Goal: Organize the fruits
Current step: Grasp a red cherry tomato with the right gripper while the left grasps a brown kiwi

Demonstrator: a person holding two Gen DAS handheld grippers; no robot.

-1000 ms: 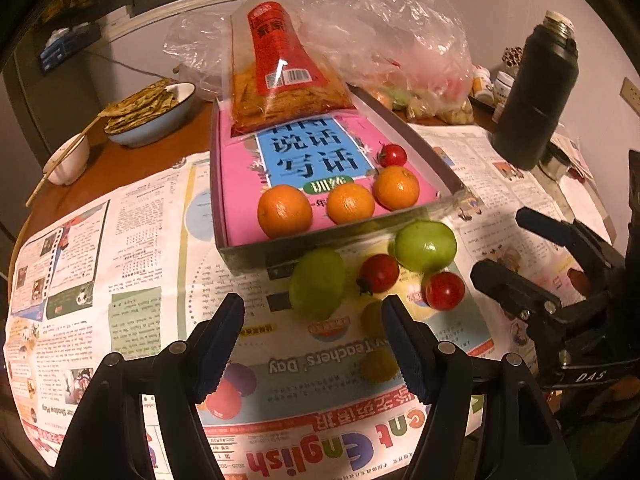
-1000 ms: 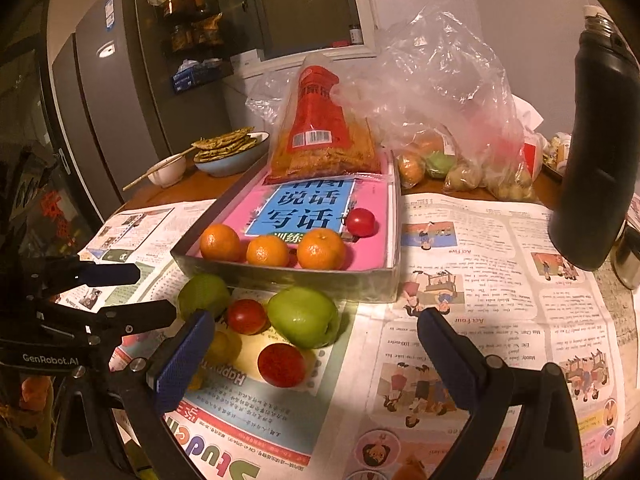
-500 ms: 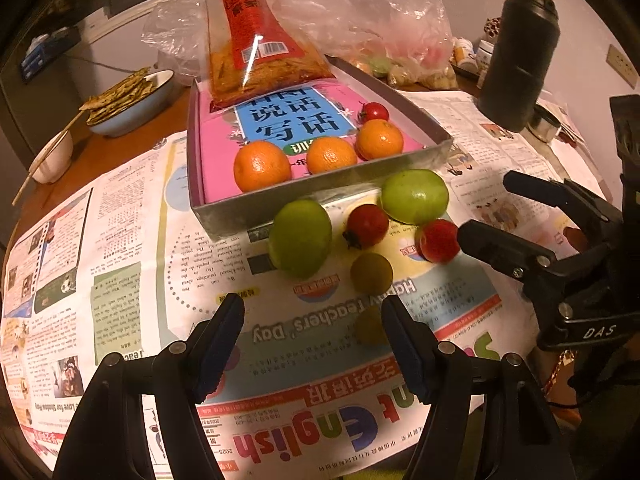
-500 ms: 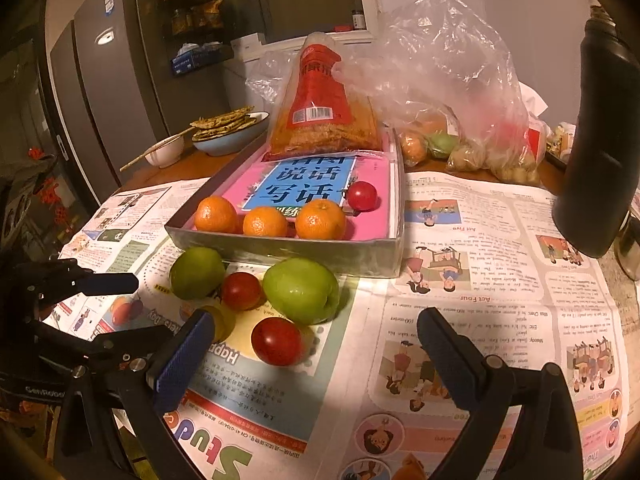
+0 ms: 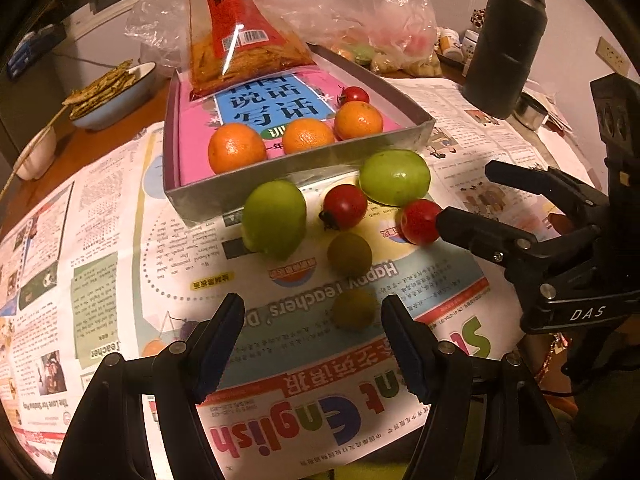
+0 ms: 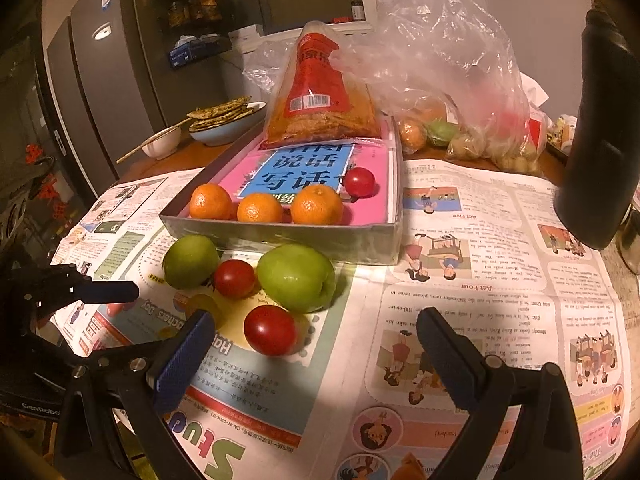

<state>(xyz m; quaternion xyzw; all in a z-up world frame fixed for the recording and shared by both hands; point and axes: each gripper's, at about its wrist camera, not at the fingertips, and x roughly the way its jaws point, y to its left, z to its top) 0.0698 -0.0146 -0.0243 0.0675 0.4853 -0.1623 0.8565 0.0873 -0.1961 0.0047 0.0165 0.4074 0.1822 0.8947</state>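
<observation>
A grey box [image 5: 304, 166] [image 6: 280, 236] holds three oranges [image 5: 308, 134] [image 6: 260, 212] and a small tomato [image 5: 354, 95] [image 6: 360, 182] on a pink book. In front of it on the newspaper lie two green fruits [image 5: 274, 218] [image 5: 394, 176] [image 6: 296, 276] [image 6: 191, 260], two red tomatoes [image 5: 345, 206] [image 5: 420, 222] [image 6: 234, 278] [image 6: 270, 330] and two small olive-green fruits [image 5: 349, 254] [image 5: 354, 307]. My left gripper [image 5: 312, 334] is open and empty, just short of the nearest olive fruit. My right gripper [image 6: 316, 346] is open and empty, with the front tomato between its fingers; in the left wrist view it [image 5: 464, 196] comes in from the right.
A black thermos [image 5: 506, 40] [image 6: 600, 140] stands at the right. A red snack bag [image 5: 240, 44] [image 6: 320, 92] leans on the box's far end, plastic bags of produce [image 6: 452, 80] behind. A bowl of flatbread [image 5: 108, 88] and a small cup [image 5: 34, 152] sit far left.
Both grippers have moved forward toward the loose fruit; the fruit looks larger and nearer. The right gripper's fingers now flank the front tomato. Both stay open.
</observation>
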